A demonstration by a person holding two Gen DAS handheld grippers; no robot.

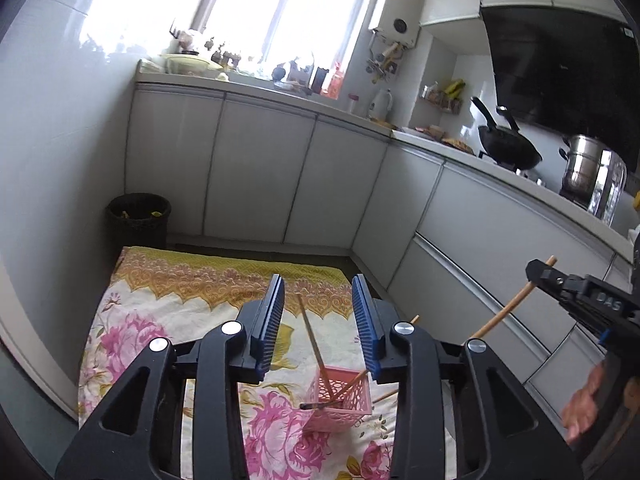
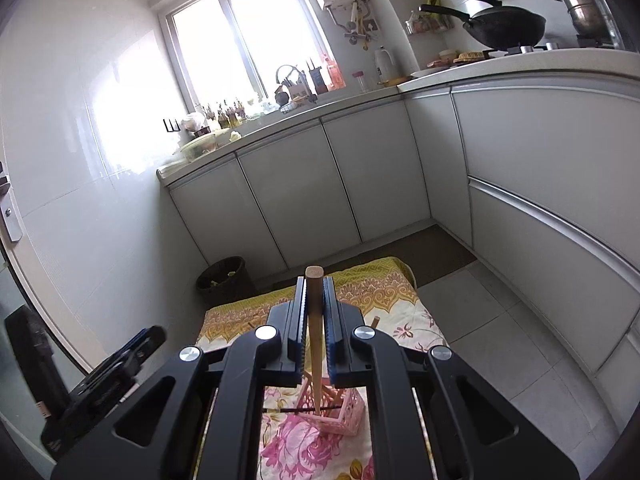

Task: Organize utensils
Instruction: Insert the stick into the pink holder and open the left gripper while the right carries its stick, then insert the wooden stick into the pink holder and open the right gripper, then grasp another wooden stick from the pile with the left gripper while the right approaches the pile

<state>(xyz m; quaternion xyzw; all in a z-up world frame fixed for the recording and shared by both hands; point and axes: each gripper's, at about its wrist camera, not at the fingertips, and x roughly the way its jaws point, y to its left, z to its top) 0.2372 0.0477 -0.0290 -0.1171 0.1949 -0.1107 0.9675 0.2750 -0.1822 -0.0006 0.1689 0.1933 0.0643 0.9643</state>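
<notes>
My left gripper (image 1: pixel 318 322) hung above the pink basket (image 1: pixel 340 404), jaws parted, nothing between the blue pads (image 1: pixel 268 328). No contact with anything. The basket sat on the floral cloth (image 1: pixel 132 320), which lay spread on the kitchen floor near the white cabinets (image 1: pixel 256 168). Inside the basket, one chopstick (image 1: pixel 314 340) leaned up and away, tip down in the basket. A second stick (image 1: pixel 350 384) crossed it at a slant, and a dark-tipped stick (image 1: pixel 320 405) lay nearly flat across the rim. Another thin stick (image 1: pixel 384 396) lay on the cloth just beside the basket's right side.

My right gripper (image 2: pixel 314 320) was clamped tight on a wooden chopstick (image 2: pixel 315 312), held roughly upright between the pads, top end poking above the fingertips. Its lower end pointed down into the pink basket (image 2: pixel 348 412); I couldn't tell whether it touched the bottom. From the left wrist view, the same gripper (image 1: pixel 536 272) came in from the right with the stick (image 1: pixel 508 308) slanting down toward the basket, and my hand (image 1: pixel 584 404) was at the right edge.

A dark bin (image 1: pixel 138 216) stood on the floor past the cloth's far left corner. A black wok (image 1: pixel 508 144) and a steel pot (image 1: pixel 584 168) sat on the counter (image 1: pixel 440 146) on the right.
</notes>
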